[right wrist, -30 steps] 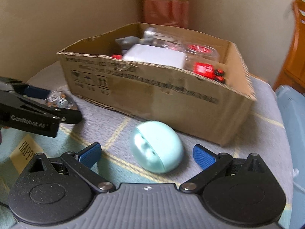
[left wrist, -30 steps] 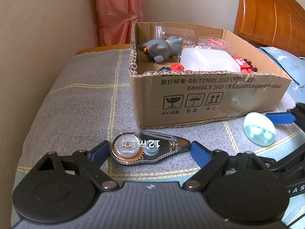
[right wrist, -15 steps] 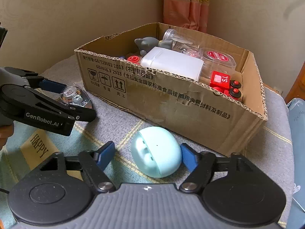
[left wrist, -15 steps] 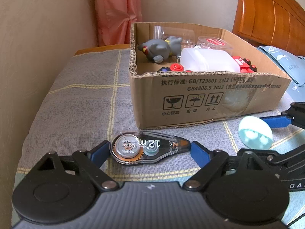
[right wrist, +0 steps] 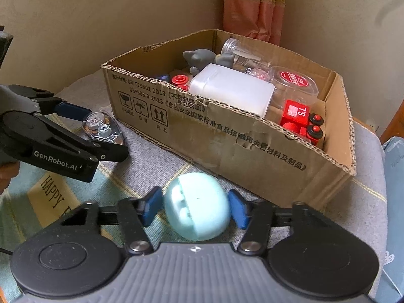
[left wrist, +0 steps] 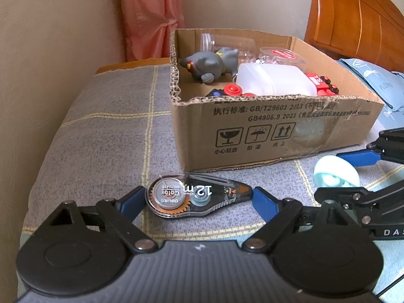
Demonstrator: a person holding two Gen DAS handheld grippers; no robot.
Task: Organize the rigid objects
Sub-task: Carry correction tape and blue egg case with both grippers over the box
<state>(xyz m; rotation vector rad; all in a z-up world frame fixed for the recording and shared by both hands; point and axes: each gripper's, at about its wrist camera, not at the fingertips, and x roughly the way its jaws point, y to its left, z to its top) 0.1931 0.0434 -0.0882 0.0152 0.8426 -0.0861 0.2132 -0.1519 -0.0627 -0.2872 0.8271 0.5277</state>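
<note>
A clear correction-tape dispenser (left wrist: 194, 195) lies on the grey checked cushion between the fingers of my left gripper (left wrist: 198, 198), whose blue pads touch its two ends; it also shows in the right wrist view (right wrist: 102, 127). A pale blue egg-shaped case (right wrist: 198, 205) lies in front of the cardboard box (right wrist: 227, 136). My right gripper (right wrist: 195, 208) straddles the case, its pads close to the sides with small gaps. The case also shows in the left wrist view (left wrist: 335, 175). The box (left wrist: 272, 131) holds a grey toy, a white container, clear jars and a red toy train.
A beige wall and a pink curtain (left wrist: 149, 17) stand behind the box. A wooden headboard (left wrist: 353, 17) is at the right. A pale blue printed bag (left wrist: 378, 83) lies beside the box. The cushion edge drops off at the left.
My right gripper has moved forward around the blue case and its fingers have narrowed toward it. My left gripper and the correction tape have stayed in place.
</note>
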